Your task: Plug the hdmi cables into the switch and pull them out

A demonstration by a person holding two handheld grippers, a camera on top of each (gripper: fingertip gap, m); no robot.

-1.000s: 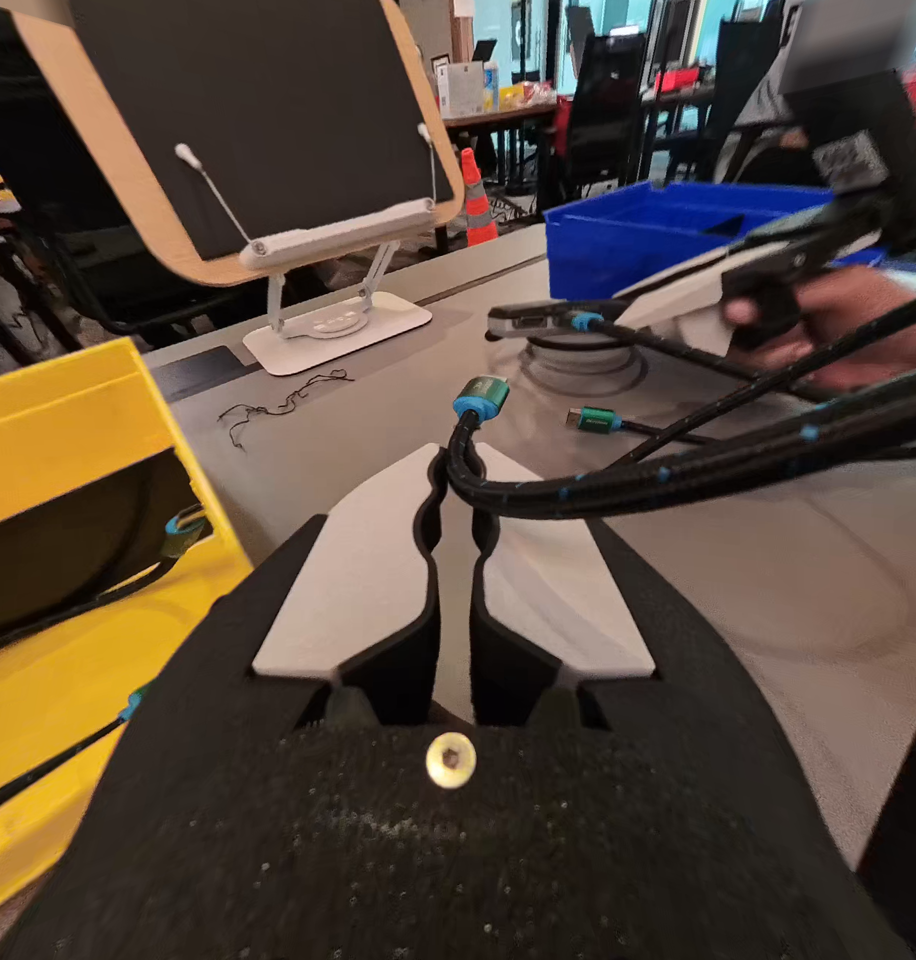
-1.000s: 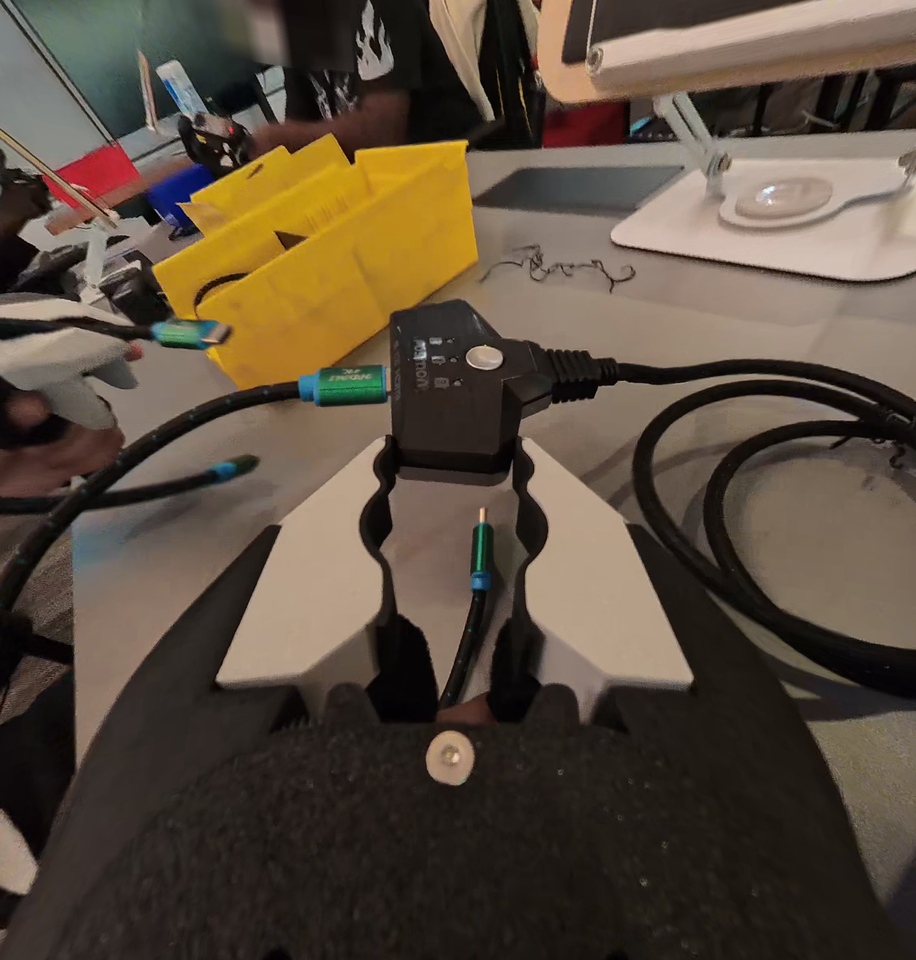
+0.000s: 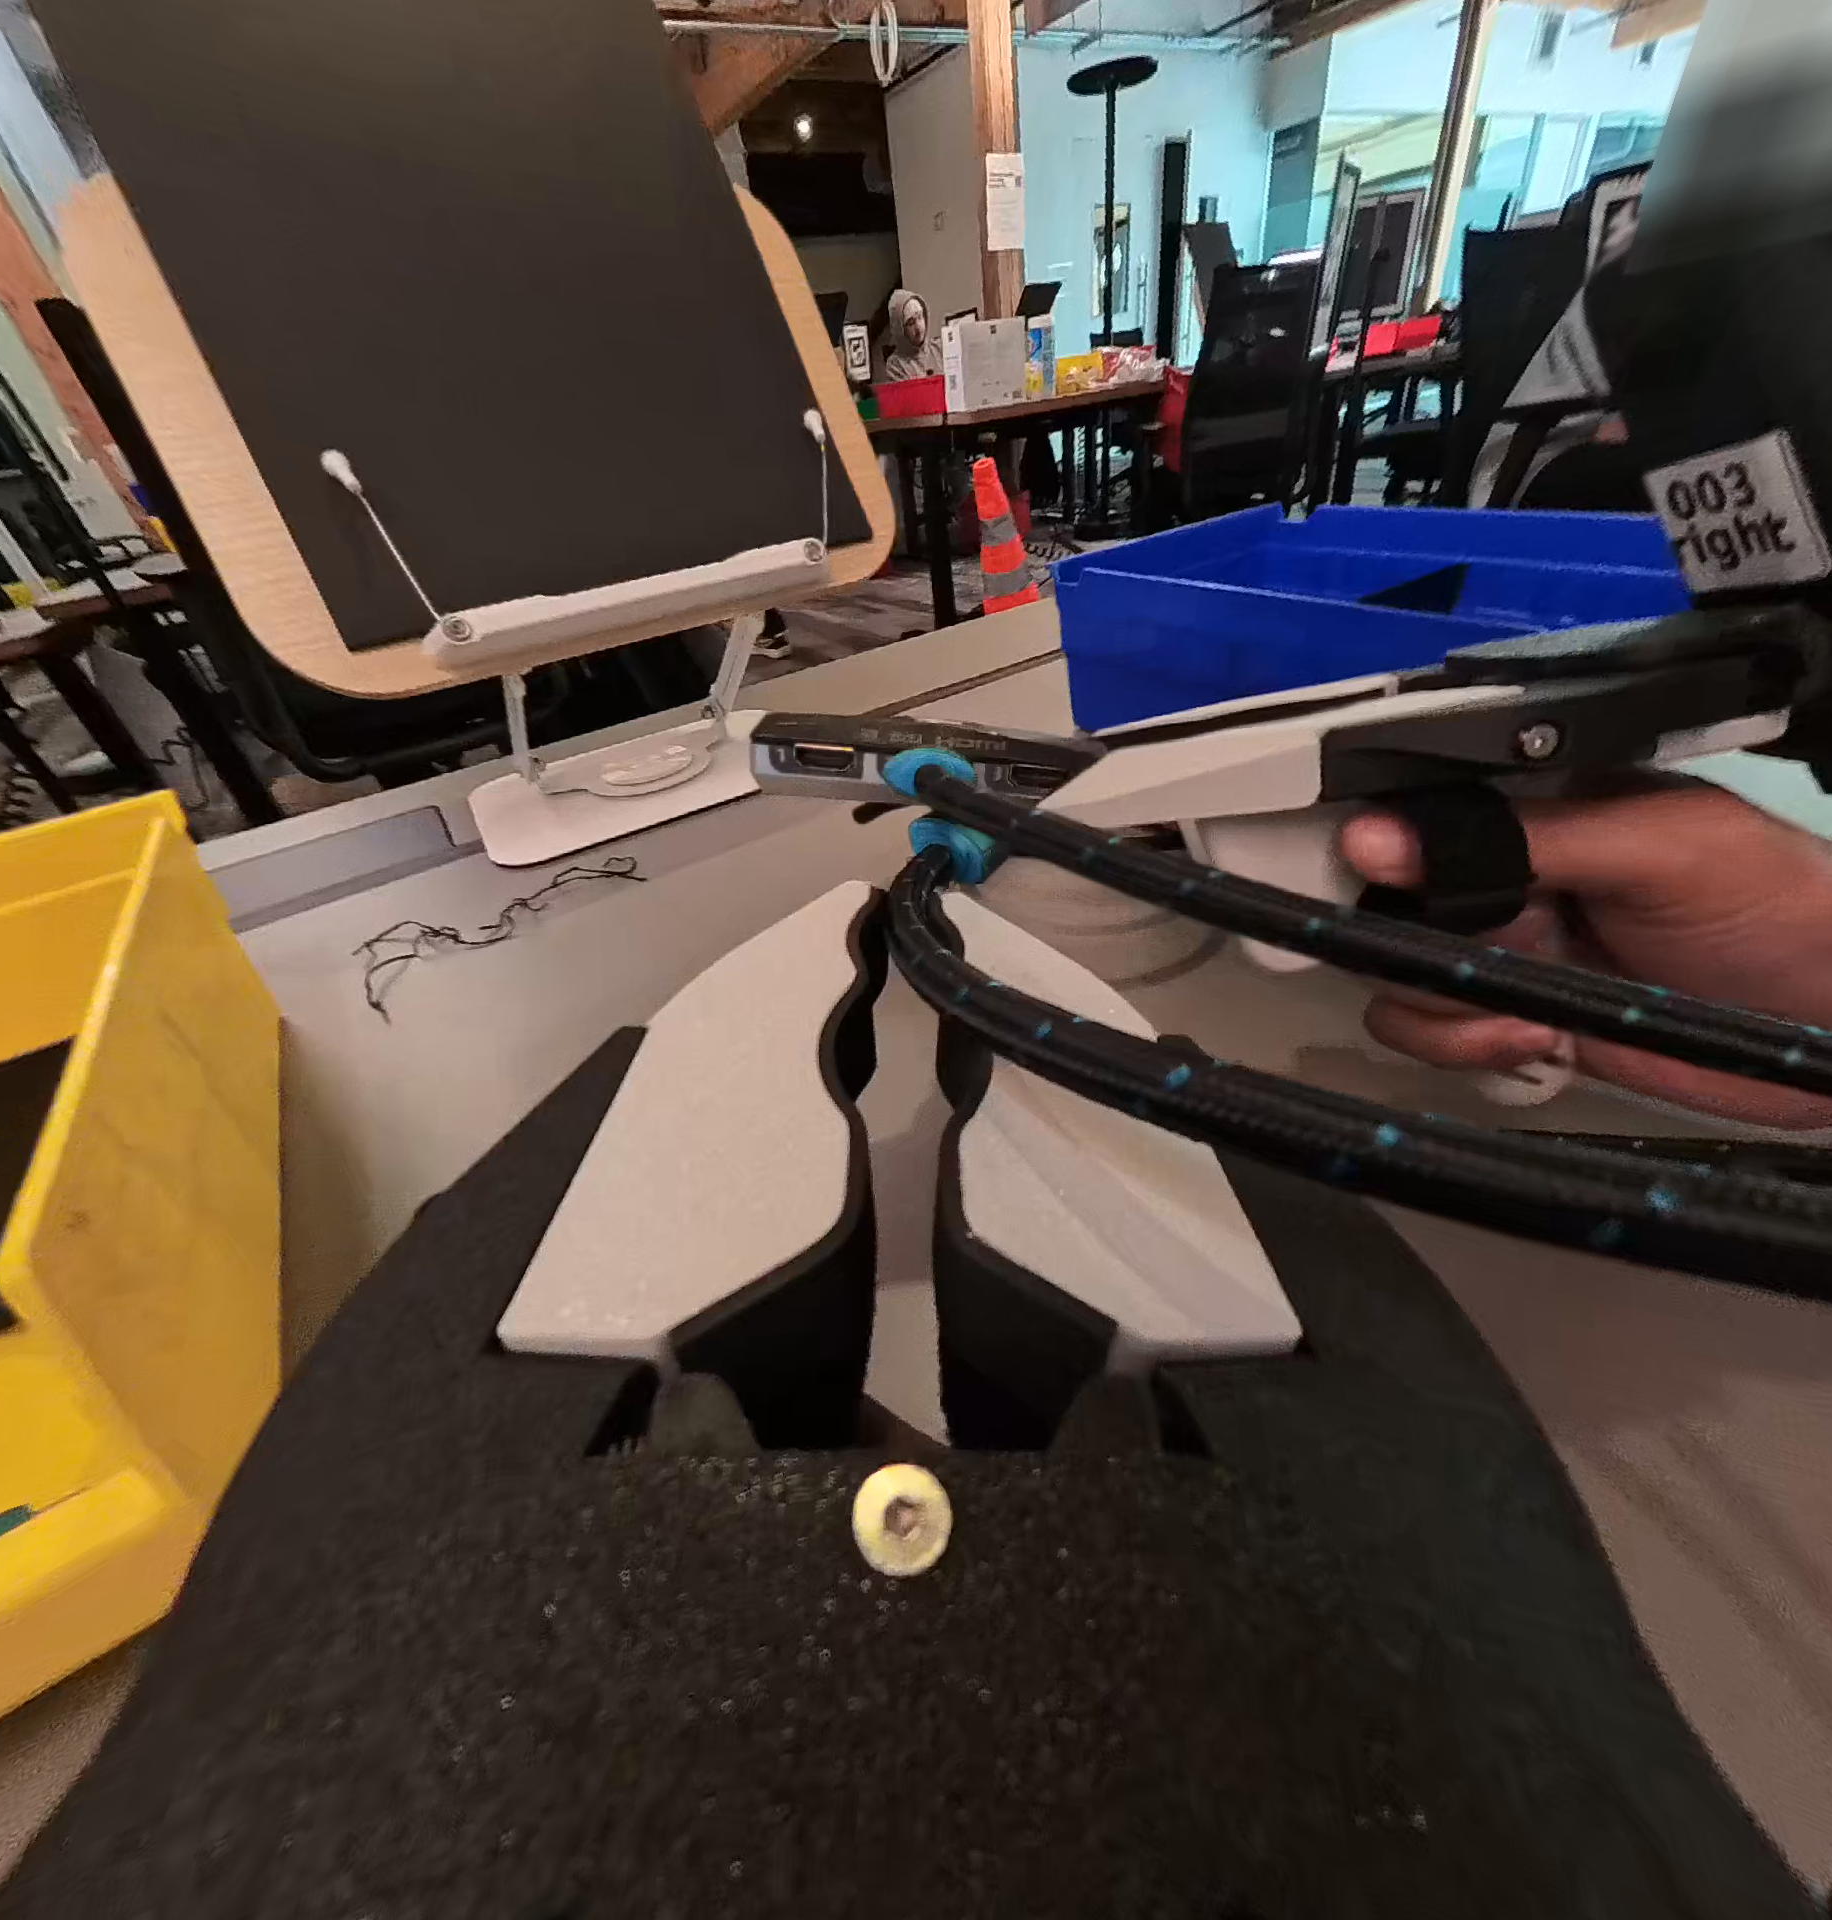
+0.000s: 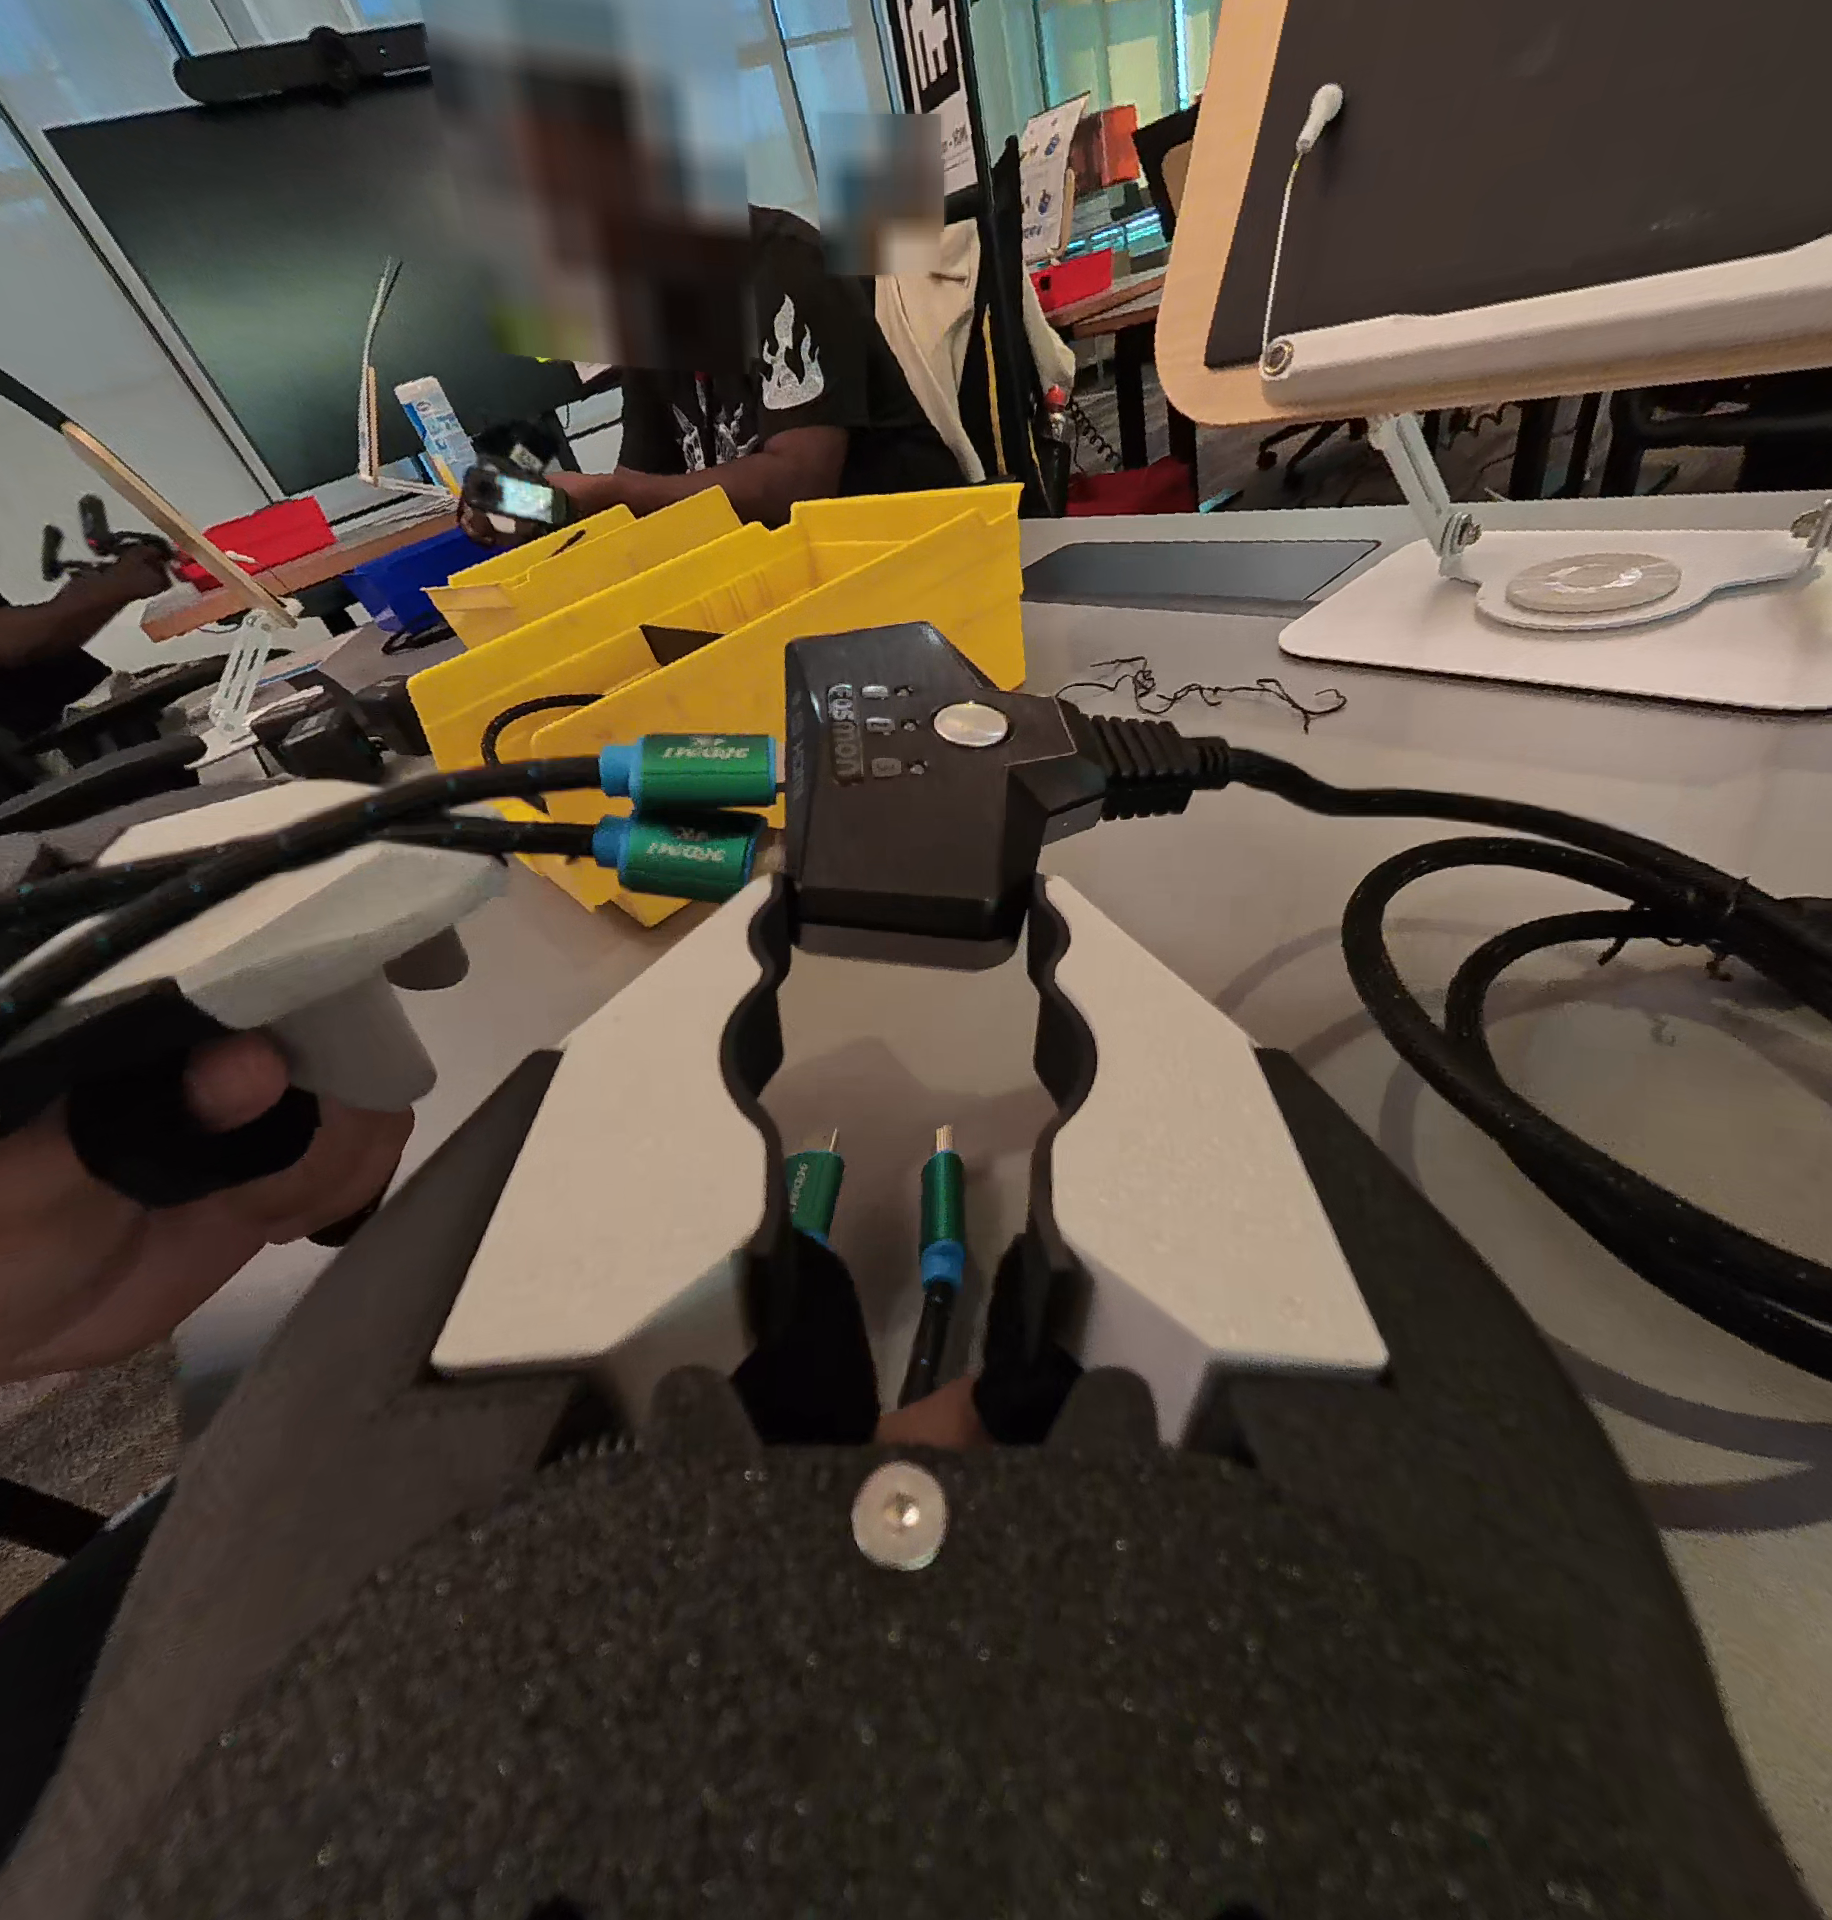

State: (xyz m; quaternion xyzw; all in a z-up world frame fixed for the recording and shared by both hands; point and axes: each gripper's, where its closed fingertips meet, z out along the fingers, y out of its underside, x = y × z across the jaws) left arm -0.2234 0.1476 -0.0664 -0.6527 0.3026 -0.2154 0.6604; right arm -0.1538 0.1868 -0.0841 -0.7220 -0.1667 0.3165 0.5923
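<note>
My right gripper (image 4: 907, 909) is shut on the black HDMI switch (image 4: 922, 790) and holds it above the table. It also shows in the left wrist view (image 3: 1088, 769), holding the switch (image 3: 818, 753) from the right. One green-plugged cable (image 4: 699, 774) sits in the switch's side. My left gripper (image 3: 907, 914) is shut on a second black braided cable (image 3: 1099, 1049) just behind its blue collar. That cable's green plug (image 4: 683, 852) lies right below the first, its tip at the switch's face. I cannot tell whether it is in a port. Two loose plugs (image 4: 941, 1195) lie on the table under my right gripper.
The switch's thick black lead (image 4: 1514, 1039) coils on the table at the right. A yellow bin (image 3: 112, 1143) stands at my left, a blue bin (image 3: 1359, 613) behind the switch. A board on a white stand (image 3: 621, 779) is at the back, a black thread scrap (image 3: 476, 925) before it. People sit beyond.
My left gripper has carried its cable plug forward, from well short of the switch to right against it under the first plug. The right gripper still holds the switch.
</note>
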